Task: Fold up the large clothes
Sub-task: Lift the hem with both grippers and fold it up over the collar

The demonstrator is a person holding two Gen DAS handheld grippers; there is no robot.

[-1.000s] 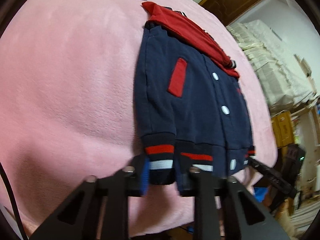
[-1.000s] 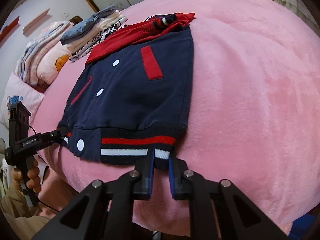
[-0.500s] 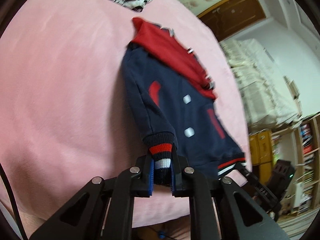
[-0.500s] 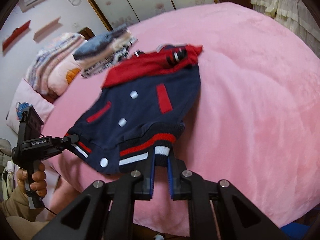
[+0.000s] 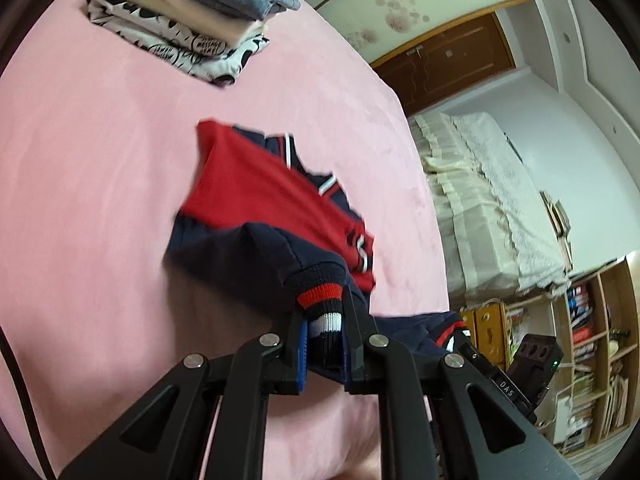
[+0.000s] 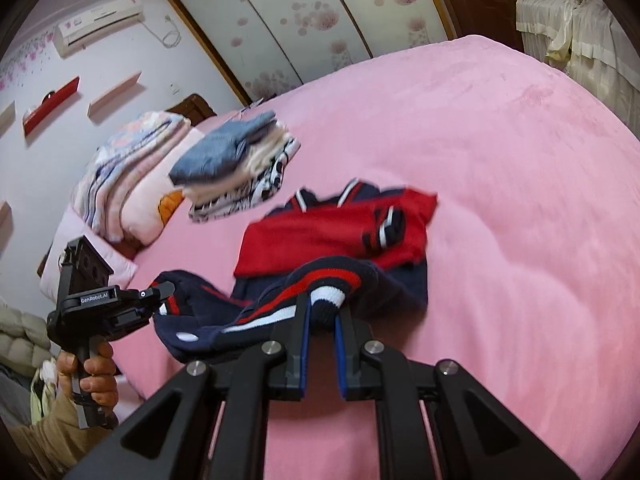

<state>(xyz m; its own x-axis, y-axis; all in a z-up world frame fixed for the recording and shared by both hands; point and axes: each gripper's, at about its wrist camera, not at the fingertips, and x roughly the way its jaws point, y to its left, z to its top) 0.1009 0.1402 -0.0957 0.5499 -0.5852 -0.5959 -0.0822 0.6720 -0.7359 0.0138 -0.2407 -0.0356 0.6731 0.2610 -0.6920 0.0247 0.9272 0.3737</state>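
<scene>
A navy and red jacket [image 5: 256, 216] lies on the pink bed [image 5: 80, 160], its red folded sleeves toward the far end. My left gripper [image 5: 322, 312] is shut on the striped hem at one bottom corner. My right gripper [image 6: 322, 306] is shut on the striped hem [image 6: 332, 292] at the other corner. Both corners are lifted off the bed, and the navy lower part of the jacket [image 6: 340, 236] bends up and over toward the red sleeves. The left gripper [image 6: 158, 292], held by a hand [image 6: 90, 368], shows at the left of the right wrist view.
A stack of folded clothes [image 5: 192, 12] sits at the far end of the bed, also seen as a pile [image 6: 236, 164] beside a folded quilt and pillows [image 6: 128, 176]. Beyond the bed stand a lace-covered piece of furniture [image 5: 492, 196] and bookshelves [image 5: 592, 344].
Both grippers have risen and moved forward with the hem. The jacket's lower half, flat on the bed before, is now lifted and curling over toward the collar.
</scene>
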